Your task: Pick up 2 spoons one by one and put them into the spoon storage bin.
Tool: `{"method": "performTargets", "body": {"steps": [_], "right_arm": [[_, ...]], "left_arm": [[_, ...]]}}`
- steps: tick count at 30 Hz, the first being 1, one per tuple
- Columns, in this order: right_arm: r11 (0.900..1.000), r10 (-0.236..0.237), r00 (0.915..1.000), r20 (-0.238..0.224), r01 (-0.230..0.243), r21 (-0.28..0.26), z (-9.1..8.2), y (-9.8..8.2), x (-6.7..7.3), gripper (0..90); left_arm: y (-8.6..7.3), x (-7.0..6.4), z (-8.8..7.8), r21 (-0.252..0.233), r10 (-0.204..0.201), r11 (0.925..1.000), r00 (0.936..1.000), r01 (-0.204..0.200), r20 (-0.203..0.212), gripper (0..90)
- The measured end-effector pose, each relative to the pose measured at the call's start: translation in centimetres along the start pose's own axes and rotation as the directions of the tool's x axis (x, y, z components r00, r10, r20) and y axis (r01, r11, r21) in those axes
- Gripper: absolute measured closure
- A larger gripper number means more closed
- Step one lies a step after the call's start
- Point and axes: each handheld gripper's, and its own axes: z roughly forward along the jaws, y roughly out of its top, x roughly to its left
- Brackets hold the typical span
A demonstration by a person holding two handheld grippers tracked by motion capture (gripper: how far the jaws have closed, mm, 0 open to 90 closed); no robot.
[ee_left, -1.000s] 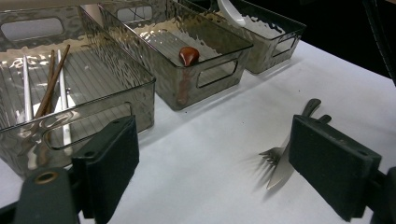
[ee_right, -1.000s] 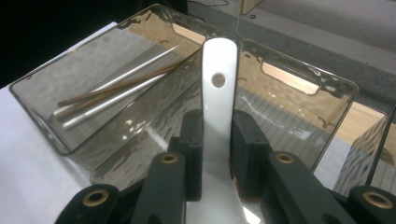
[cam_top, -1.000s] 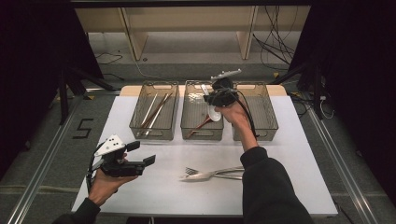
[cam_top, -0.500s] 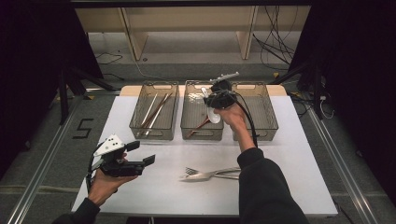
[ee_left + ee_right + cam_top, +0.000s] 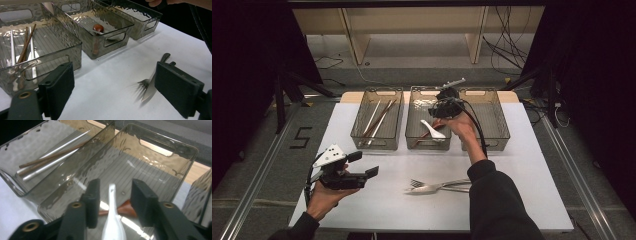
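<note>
- Broadly, a white table [image 5: 532, 165] is seen with three smoky clear bins along its far side. The left bin [image 5: 362, 117] is filled with chopsticks [image 5: 377, 119], the middle bin [image 5: 414, 105] with spoons, and nothing can be made out in the right bin [image 5: 498, 117].
- The left gripper [image 5: 363, 165] is held low over the near left of the table. Its jaws are spread wide and nothing is gripped.
- The right gripper [image 5: 113, 192] is poised over the middle bin. Its jaws are parted, with a gap visible on either side of the white spoon [image 5: 113, 222] between them, so the spoon is judged not to be clamped.
- Forks [image 5: 437, 186] are left lying on the bare table, near the front.
- The white spoon is found inside the middle bin, just beside or partly over a brown spoon [image 5: 125, 209].
- It is a glossy, one-piece soup spoon, with a deep bowl and a short, tapering handle.
- It is likely ceramic or melamine, so it can be expected to be stiff, light and slippery. If ceramic, it could be chipped by a drop.
- A hold is best taken across the narrow handle, near its middle.
</note>
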Motion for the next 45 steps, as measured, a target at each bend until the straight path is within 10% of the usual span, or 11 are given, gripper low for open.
{"method": "performTargets", "body": {"steps": [8,24,45], "right_arm": [[0.997,-0.071,0.9946,-0.076,0.069,-0.032,-2.7,-0.4,0.7,43.0],[0.970,-0.242,0.9494,-0.200,0.244,-0.012,-8.1,-6.2,2.6,37.4],[0.901,-0.357,0.8975,-0.259,0.404,0.158,-7.0,-11.1,3.9,33.3]], "left_arm": [[0.0,0.1,-0.1,-0.002,-0.003,1.0000,1.0000,0.003,0.000,16.0],[0.0,0.1,0.0,0.002,-0.001,1.0000,1.0000,0.001,-0.006,15.8],[0.1,0.1,0.0,0.000,0.005,1.0000,1.0000,-0.005,-0.007,15.8]]}}
